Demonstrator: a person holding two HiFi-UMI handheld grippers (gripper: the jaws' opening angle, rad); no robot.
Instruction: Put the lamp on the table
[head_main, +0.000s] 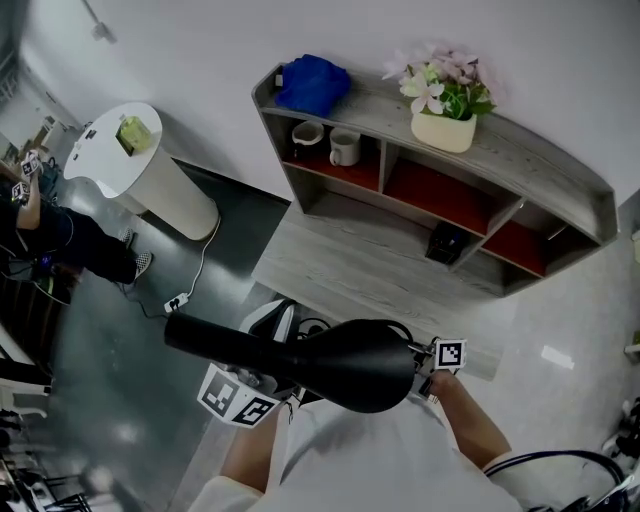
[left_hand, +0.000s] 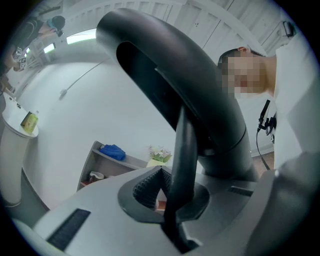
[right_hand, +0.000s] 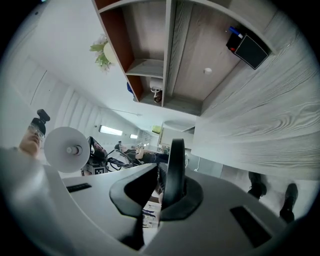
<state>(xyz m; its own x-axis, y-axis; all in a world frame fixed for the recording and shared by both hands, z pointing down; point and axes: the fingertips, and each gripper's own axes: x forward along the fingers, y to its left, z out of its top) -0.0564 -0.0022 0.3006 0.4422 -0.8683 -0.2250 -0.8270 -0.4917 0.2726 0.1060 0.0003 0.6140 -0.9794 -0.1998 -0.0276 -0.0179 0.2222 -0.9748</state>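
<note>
A dim room with a dark glossy floor (head_main: 100, 380) and a white wall is seen. A grey wood-grain table (head_main: 330, 270) is set against that wall, and a shelf unit (head_main: 540, 170) is carried along its back. A white pedestal (head_main: 150, 175) is stood well apart to the left, and a flower pot (head_main: 443, 130) is kept on top of the shelves.

The lamp (head_main: 340, 365) is held in the air in front of the person, just short of the table's near edge and not yet over it. Its long axis is laid roughly level, across the body. The slim dark arm is pointed to the person's left, and the broad rounded end is turned to the right.

The left gripper (left_hand: 172, 200) is clamped on a thin black strip of the lamp. The right gripper (right_hand: 167, 192) is likewise closed tight on a narrow black edge of it.

The carrying step is judged to be in hand. For the next move, the lamp would need to be brought forward over the bare tabletop, turned upright onto its base, and lowered clear of the shelves before either grip is released.
</note>
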